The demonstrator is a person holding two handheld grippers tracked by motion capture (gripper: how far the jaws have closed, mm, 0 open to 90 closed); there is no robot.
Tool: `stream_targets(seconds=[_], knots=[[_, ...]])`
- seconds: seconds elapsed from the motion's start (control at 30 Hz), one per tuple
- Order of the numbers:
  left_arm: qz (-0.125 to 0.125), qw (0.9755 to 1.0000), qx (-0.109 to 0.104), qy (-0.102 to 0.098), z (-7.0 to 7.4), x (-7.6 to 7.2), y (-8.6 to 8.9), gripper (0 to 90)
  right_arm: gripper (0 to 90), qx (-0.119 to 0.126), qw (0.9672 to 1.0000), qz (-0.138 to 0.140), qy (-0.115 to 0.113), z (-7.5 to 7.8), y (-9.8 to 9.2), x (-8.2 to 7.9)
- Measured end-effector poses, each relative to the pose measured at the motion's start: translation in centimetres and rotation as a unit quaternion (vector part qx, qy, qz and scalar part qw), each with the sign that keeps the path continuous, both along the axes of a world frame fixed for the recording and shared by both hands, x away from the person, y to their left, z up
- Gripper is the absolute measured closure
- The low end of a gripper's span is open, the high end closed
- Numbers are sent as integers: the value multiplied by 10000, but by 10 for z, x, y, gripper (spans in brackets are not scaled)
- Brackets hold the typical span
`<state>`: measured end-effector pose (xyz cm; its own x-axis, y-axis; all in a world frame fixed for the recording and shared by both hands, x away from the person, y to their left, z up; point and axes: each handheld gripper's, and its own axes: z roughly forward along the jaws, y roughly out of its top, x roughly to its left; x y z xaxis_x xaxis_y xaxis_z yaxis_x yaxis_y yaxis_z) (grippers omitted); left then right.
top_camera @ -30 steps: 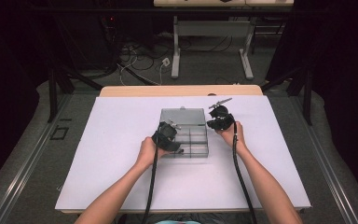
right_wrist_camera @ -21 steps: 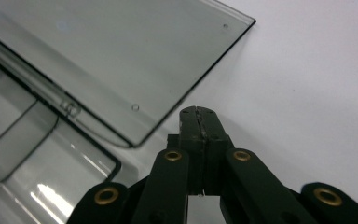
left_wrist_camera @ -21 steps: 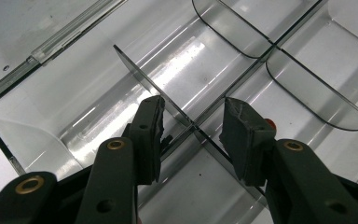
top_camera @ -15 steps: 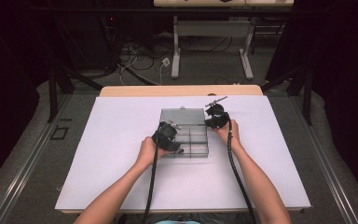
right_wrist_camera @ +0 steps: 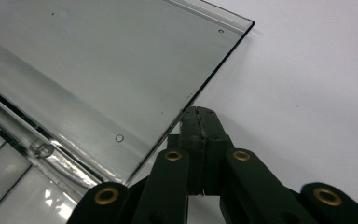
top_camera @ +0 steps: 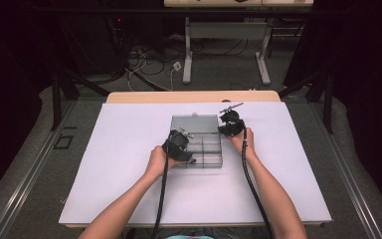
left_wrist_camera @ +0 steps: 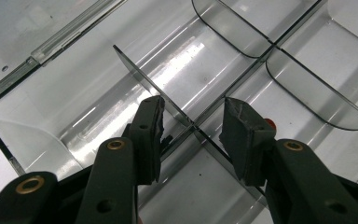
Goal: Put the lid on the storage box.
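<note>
1. Working on an open clear-plastic compartment box (top_camera: 197,142) that sits near the middle of the white table (top_camera: 104,174), the person has both grippers at it: the tray part lies nearer the person, and the lid (right_wrist_camera: 98,70) is laid back flat on the far side.
2. The left gripper (left_wrist_camera: 191,130) reaches into the tray with its jaws parted, one on each side of a thin upright divider (left_wrist_camera: 144,81) where it crosses another partition. The pads (left_wrist_camera: 240,135) stand clear of the plastic, so nothing is grasped; a small red spot shows just behind the right-hand pad, too small to name.
3. The right gripper (right_wrist_camera: 200,126) has its jaws pressed together with nothing between them, the tips resting just beside the side edge of the lid, near the hinge (right_wrist_camera: 42,150). Whether the tips actually touch the lid's edge is hard to tell from this angle.
4. The step in hand looks like steadying or handling the box: one tool set over a divider, the other poised at the lid's edge, perhaps to tip it shut.
5. Next, if the divider is to come out, the left jaws need to close squarely on it and pull straight up, since thin plastic can flex or slip.
6. If the lid is to close, the right tips need to get under its edge and swing it over, once the left gripper is out of the tray.
</note>
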<state>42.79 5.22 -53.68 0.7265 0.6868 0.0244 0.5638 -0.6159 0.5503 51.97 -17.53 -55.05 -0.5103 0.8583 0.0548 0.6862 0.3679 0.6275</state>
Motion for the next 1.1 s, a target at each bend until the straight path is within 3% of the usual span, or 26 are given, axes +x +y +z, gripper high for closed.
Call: stream_targets(seconds=[0.03, 0.07, 0.17, 0.2, 0.3, 0.53, 0.57, 0.63, 0.7, 1.1], knots=[[0, 10000, -1, 0, 0, 0, 0, 584, 900, 126, 9999, -13, -94, -2, 0, 1], [-1, 10000, 3, 1, 0, 0, 0, 584, 900, 97, 9999, -35, -85, -2, 0, 1], [2, 10000, -4, -6, 0, 0, 0, 584, 900, 334, 9993, -98, -119, -3, 0, 3], [2, 10000, -3, -5, 0, 0, 0, 584, 900, 179, 9998, -75, 11, 0, -2, 3], [3, 10000, -6, -5, 0, 0, 0, 584, 900, 235, 9996, -122, 15, 3, -2, 4], [5, 10000, -15, -10, 0, 0, 0, 584, 900, 211, 9996, -107, -169, 7, -2, 5], [7, 10000, -17, -9, 0, 0, 0, 584, 900, 304, 9988, -107, -359, 6, -1, 5], [7, 10000, -19, -11, 0, 0, 0, 584, 900, 300, 9984, -47, -471, 8, 0, 5], [7, 10000, -20, -11, 0, 0, 0, 584, 900, 186, 9985, -42, -513, 11, 0, 4], [12, 10000, -27, -17, 0, -1, 0, 584, 900, 262, 9977, 34, -621, 19, -2, 2]])
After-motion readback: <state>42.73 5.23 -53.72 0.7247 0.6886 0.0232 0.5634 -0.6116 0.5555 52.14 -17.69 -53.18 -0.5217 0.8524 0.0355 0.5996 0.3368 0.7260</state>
